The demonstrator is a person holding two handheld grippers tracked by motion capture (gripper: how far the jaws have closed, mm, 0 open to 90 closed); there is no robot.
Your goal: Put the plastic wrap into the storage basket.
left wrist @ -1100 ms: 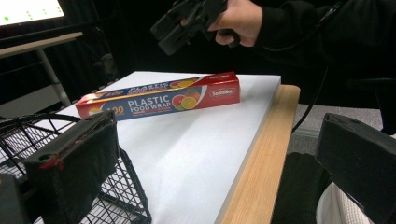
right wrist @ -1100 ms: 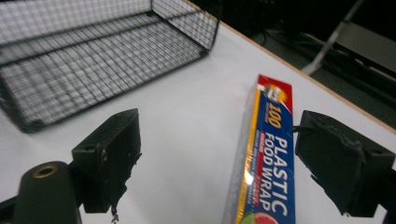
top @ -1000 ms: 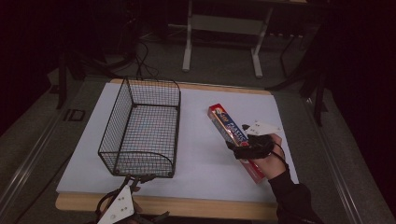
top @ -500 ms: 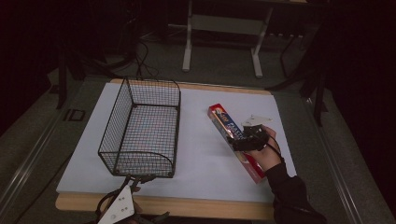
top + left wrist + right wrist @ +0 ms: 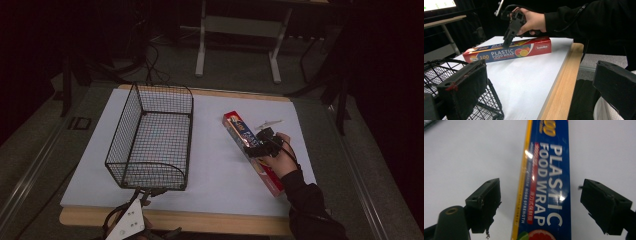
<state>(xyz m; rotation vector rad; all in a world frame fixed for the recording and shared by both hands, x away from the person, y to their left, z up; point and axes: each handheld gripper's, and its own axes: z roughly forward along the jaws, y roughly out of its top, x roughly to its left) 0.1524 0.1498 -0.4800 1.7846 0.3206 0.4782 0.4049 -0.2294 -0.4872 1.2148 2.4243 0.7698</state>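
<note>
Box: we see the plastic food wrap box (image 5: 252,151) lying flat on the white counter (image 5: 215,150), right of centre in the high view, running from upper left to lower right.
Right tongs: the right tongs (image 5: 256,148) sit over the middle of the box, held by the person's right hand (image 5: 280,159). In the right gripper view the box (image 5: 546,182) runs up the frame between the two jaws, with a clear gap on each side. Jaws apart and not touching the box; they have just been closing.
Side look: the left gripper view shows the right tongs (image 5: 507,42) tilted downward, tips at the box's (image 5: 509,50) top edge; contact we cannot tell.
Left tongs: the left tongs (image 5: 145,192) are at the bottom edge of the high view, jaws spread wide and holding nothing.
Basket: the wire basket (image 5: 150,137) stands left of centre, well apart from the box, just beyond the left tongs.
</note>
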